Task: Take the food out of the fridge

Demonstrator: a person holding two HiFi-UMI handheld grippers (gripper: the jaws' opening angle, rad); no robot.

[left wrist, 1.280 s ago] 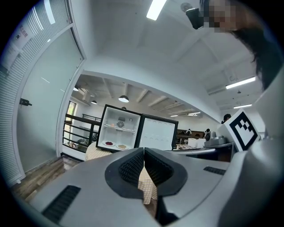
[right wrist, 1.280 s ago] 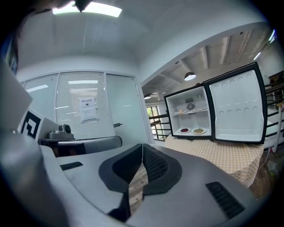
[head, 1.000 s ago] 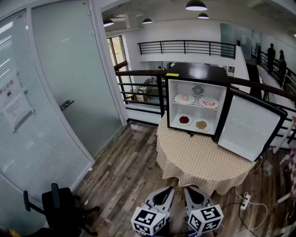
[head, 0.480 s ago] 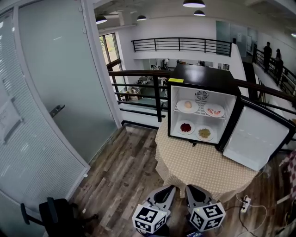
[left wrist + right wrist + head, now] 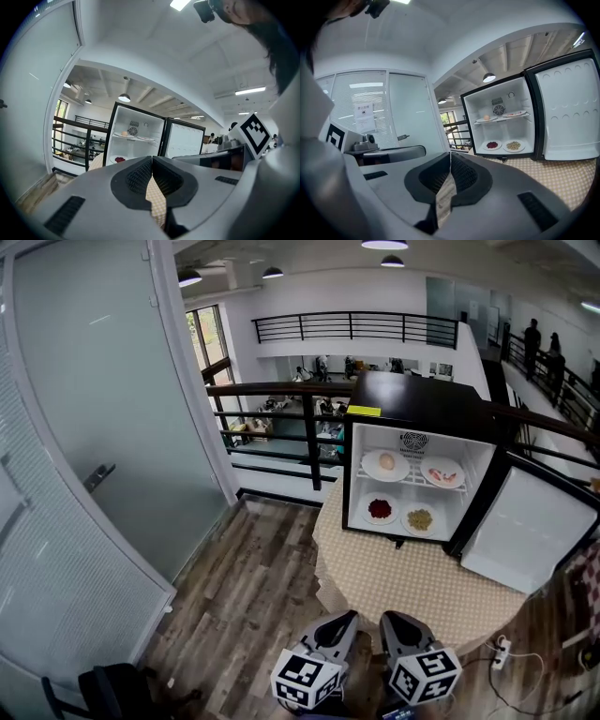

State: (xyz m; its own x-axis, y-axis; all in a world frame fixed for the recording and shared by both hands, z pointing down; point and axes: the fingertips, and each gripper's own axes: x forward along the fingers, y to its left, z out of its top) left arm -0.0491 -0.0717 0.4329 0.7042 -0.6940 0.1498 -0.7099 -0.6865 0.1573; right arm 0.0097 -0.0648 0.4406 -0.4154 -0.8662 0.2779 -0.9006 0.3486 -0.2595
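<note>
A small black fridge point(image 5: 412, 395) stands on a round table with a checked cloth point(image 5: 412, 587), its door point(image 5: 530, 531) swung open to the right. On the upper shelf are a plate with a pale round food point(image 5: 385, 465) and a plate with pink food point(image 5: 442, 472). On the fridge floor sit a plate of red food point(image 5: 381, 510) and a plate of yellowish food point(image 5: 420, 519). My left gripper point(image 5: 342, 620) and right gripper point(image 5: 392, 620) hang side by side before the table's near edge, both shut and empty. The left gripper point(image 5: 152, 161) and the right gripper point(image 5: 450, 157) point toward the fridge point(image 5: 136, 140) point(image 5: 501, 124).
A frosted glass wall with a door handle point(image 5: 98, 474) runs along the left. A black railing point(image 5: 281, 390) stands behind the table. An office chair point(image 5: 112, 695) is at the bottom left. A power strip point(image 5: 500, 650) lies on the wood floor to the right.
Both grippers and the head have moved forward toward the table, so the fridge looks nearer and larger. The jaws have stayed shut.
</note>
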